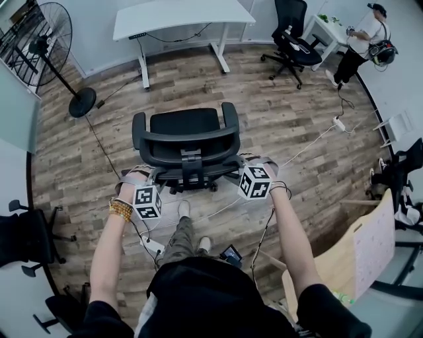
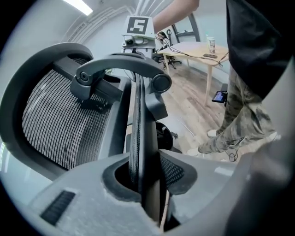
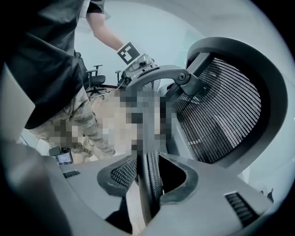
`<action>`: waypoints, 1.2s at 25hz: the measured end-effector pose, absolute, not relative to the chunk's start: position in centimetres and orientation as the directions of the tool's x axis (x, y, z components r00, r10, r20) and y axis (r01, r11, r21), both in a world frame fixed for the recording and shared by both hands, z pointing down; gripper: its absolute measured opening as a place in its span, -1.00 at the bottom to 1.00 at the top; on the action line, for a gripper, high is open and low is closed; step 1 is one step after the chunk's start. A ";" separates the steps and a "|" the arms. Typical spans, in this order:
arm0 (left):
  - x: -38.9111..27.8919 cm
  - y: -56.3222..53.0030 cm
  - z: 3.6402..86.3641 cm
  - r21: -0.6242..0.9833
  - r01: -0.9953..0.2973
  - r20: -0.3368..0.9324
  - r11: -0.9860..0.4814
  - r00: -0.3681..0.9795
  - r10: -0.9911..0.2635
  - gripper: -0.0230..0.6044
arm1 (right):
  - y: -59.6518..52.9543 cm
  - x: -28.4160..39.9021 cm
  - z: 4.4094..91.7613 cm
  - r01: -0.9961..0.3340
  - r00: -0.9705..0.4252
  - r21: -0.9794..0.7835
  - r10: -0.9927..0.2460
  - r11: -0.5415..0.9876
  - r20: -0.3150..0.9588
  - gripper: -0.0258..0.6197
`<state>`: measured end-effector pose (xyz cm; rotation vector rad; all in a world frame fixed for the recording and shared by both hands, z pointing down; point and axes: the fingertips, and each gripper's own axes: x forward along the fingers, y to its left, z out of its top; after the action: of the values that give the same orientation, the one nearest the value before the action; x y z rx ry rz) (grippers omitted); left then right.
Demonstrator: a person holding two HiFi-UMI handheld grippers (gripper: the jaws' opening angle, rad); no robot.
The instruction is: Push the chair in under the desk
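A black mesh office chair [image 1: 186, 142] stands on the wood floor, its back toward me and its seat facing the white desk [image 1: 175, 16] farther off. My left gripper [image 1: 149, 177] is at the left edge of the backrest and my right gripper [image 1: 242, 162] at the right edge. In the left gripper view the backrest's rim [image 2: 138, 133] runs between the jaws of the left gripper [image 2: 145, 179], and the pads press on it. In the right gripper view the right gripper [image 3: 150, 177] clamps the opposite rim [image 3: 152, 161] the same way.
A standing fan [image 1: 49, 39] is at the far left, with a cable across the floor. A second black chair [image 1: 291, 39] and a person [image 1: 360, 39] are at the far right. A wooden table [image 1: 337, 264] is to my right, more chairs [image 1: 30, 234] to my left.
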<state>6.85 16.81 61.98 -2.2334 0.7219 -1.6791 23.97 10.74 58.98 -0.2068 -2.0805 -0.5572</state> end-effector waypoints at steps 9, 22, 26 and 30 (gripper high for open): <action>4.0 14.0 62.1 -0.490 -0.210 0.820 -0.846 0.219 -0.529 -0.59 | 8.5 21.4 59.1 0.341 -0.546 0.316 -0.087 0.885 0.833 -0.49; -0.1 9.3 62.2 -0.520 -0.187 0.802 -0.833 0.227 -0.552 -0.59 | 4.3 17.3 59.2 0.330 -0.524 0.283 -0.075 0.901 0.849 -0.50; -1.3 8.2 62.3 -0.529 -0.181 0.797 -0.829 0.231 -0.558 -0.59 | 3.3 16.0 59.4 0.324 -0.519 0.276 -0.074 0.905 0.852 -0.50; -2.4 7.0 62.1 -0.541 -0.169 0.790 -0.824 0.234 -0.567 -0.59 | 2.3 15.0 59.2 0.312 -0.515 0.270 -0.077 0.911 0.854 -0.50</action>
<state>-2.37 7.01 62.11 -2.1709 0.6809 -1.6173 15.00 2.34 59.23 -0.1690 -2.0596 -0.4855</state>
